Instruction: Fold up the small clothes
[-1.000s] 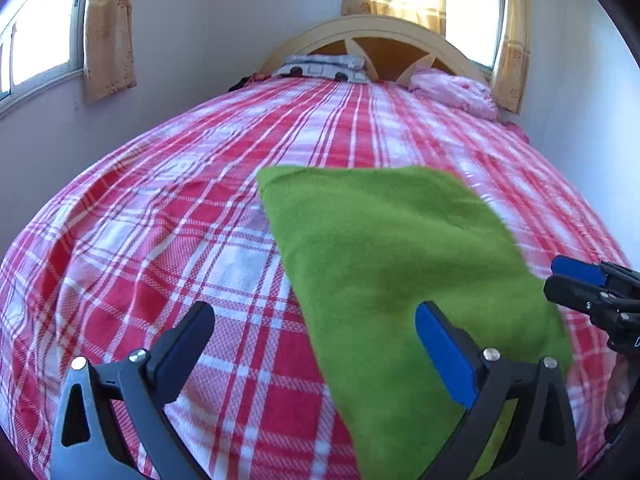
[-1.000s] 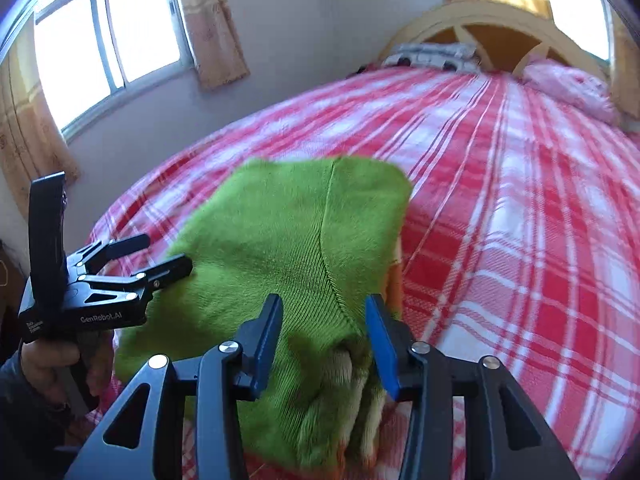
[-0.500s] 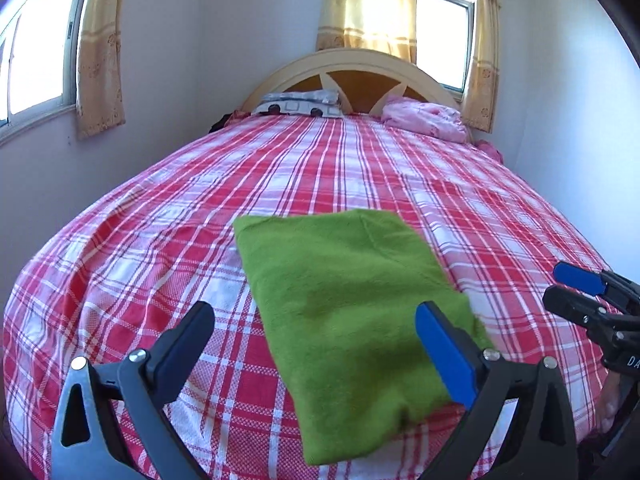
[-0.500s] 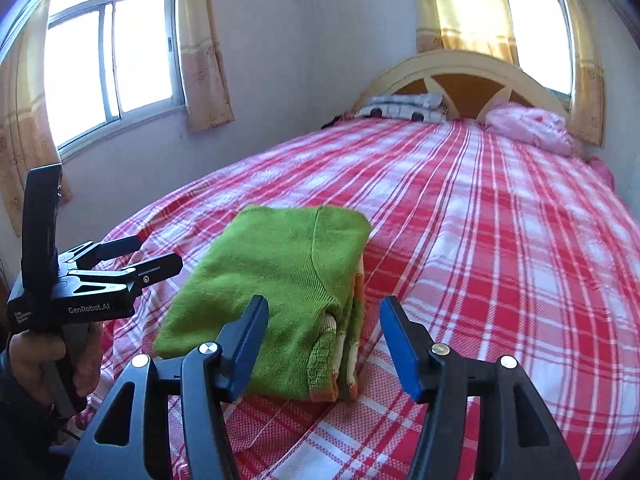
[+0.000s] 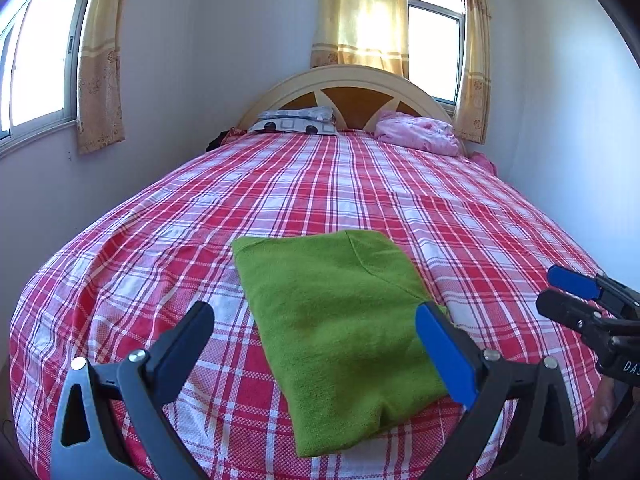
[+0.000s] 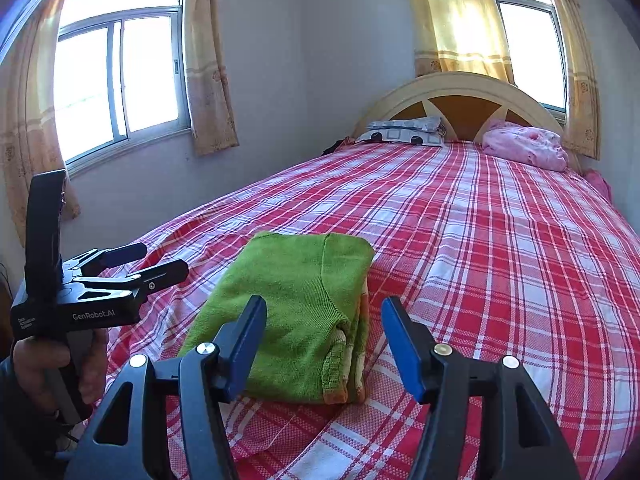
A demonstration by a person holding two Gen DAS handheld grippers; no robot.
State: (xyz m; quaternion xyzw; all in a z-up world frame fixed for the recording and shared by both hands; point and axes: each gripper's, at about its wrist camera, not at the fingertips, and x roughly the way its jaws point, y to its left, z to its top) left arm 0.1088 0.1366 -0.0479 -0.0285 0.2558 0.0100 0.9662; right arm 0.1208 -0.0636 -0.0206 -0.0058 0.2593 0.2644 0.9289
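Sweater (image 5: pixel 340 328), green and already folded into a thick rectangle, lies flat on the bed (image 5: pixel 360 200) near its foot edge, and we hold nothing of it. Nearest us, the left gripper (image 5: pixel 316 344) hangs above it with its jaws spread wide and empty; the right gripper (image 6: pixel 324 340) sits off the sweater's right side, jaws also well apart and empty, neither touching the cloth. From the right wrist view we see the stacked layers at the near right corner, orange and cream trim showing at the open edge. In our judgement that loose edge is the weak spot: if we pinch only the top layer there, the fold could peel open as we lift. The sweater also lies close to the foot of the bed, so a careless nudge could drag it over. Beyond it the red plaid cover runs bare and well apart from the patterned pillow (image 5: pixel 296 120) and the pink bundle (image 5: pixel 420 134) at the headboard (image 5: pixel 344 80).
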